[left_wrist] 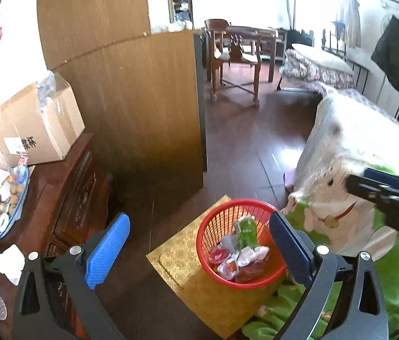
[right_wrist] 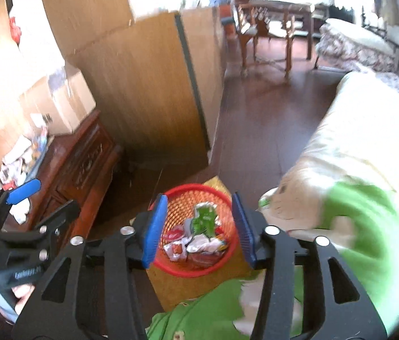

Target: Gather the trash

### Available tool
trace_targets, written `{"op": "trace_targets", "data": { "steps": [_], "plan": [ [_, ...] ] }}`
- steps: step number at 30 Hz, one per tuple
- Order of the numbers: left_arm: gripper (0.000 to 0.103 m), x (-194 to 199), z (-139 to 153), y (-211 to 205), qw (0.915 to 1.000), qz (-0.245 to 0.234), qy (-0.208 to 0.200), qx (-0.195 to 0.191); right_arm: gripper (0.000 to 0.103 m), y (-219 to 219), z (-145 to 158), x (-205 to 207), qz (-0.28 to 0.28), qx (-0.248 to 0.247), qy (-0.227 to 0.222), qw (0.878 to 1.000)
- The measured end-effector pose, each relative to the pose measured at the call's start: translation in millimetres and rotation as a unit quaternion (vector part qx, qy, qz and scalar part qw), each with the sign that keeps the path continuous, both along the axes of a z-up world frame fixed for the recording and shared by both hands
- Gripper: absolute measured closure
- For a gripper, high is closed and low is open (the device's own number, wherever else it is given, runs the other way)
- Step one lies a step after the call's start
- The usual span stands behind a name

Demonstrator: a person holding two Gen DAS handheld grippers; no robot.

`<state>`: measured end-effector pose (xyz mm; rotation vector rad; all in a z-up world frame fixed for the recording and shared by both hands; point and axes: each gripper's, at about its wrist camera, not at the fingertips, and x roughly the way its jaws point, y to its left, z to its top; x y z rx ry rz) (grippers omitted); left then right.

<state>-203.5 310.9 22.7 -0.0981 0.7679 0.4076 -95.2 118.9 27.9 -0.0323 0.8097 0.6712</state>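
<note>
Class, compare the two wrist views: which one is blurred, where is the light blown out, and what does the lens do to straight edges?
Right wrist view: motion blur smears the green blanket and red basket. Left wrist view: sharper, the basket crisp. Both: windows at top washed out white; fisheye bows the wooden panel edges, corners go dark.

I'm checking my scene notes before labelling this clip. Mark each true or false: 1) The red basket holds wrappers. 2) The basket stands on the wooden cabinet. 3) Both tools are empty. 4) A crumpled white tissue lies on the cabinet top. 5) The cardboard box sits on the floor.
1) True: the red basket holds wrappers and a green packet.
2) False: it stands on a gold mat on the floor.
3) True: the left tool and the right tool stand open with nothing between the fingers.
4) True: the white tissue lies on the wooden cabinet.
5) False: the cardboard box sits on the cabinet.
</note>
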Motion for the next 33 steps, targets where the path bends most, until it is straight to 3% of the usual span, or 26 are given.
{"op": "trace_targets", "data": {
  "steps": [3,7,12,16,19,25,30,33],
  "plan": [
    [0.006,-14,30,2,0.9997,0.008,-0.025,0.003,0.036,-23,31,-15,-0.021,0.022,-0.023,0.999],
    [0.006,-36,64,6,0.9986,0.024,-0.044,0.020,0.028,-43,71,-42,-0.029,0.040,-0.061,0.997],
    [0.006,-62,82,3,0.9977,0.025,-0.049,0.039,0.020,-50,82,-73,-0.011,0.034,-0.079,0.996],
    [0.006,-69,56,-9,0.9995,-0.003,-0.029,0.014,0.020,-45,62,-86,-0.015,0.000,-0.076,0.997],
    [0.006,-70,32,-12,0.9996,0.002,-0.020,0.020,0.020,-40,42,-78,-0.033,-0.028,-0.051,0.998],
    [0.006,-58,-14,-1,0.9994,0.013,0.018,-0.026,0.020,-29,13,-67,-0.044,-0.046,-0.020,0.998],
    [0.006,-50,-35,3,0.9984,0.030,0.045,0.014,0.020,-12,-12,-67,-0.011,-0.069,0.001,0.998],
    [0.006,-48,-40,4,0.9981,0.029,0.054,0.009,0.020,-8,-16,-69,-0.001,-0.074,0.008,0.997]
  ]
}}
